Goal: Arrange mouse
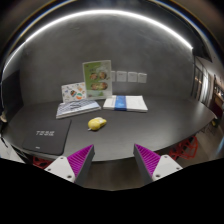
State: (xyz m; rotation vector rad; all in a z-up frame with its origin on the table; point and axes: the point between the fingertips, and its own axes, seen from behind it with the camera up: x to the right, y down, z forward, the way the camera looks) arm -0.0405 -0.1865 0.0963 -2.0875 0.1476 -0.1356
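Currently approach: your gripper (112,160) is spread, empty. Yellow mouse (96,124) sits mid-frame, beyond the fingers. Next: advance, straddle it.

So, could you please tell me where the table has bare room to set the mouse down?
The table is bare from the yellow mouse toward the open jaws of the gripper, and right of it below the blue-and-white book. The far left is crowded: black mouse pad, leaflets.
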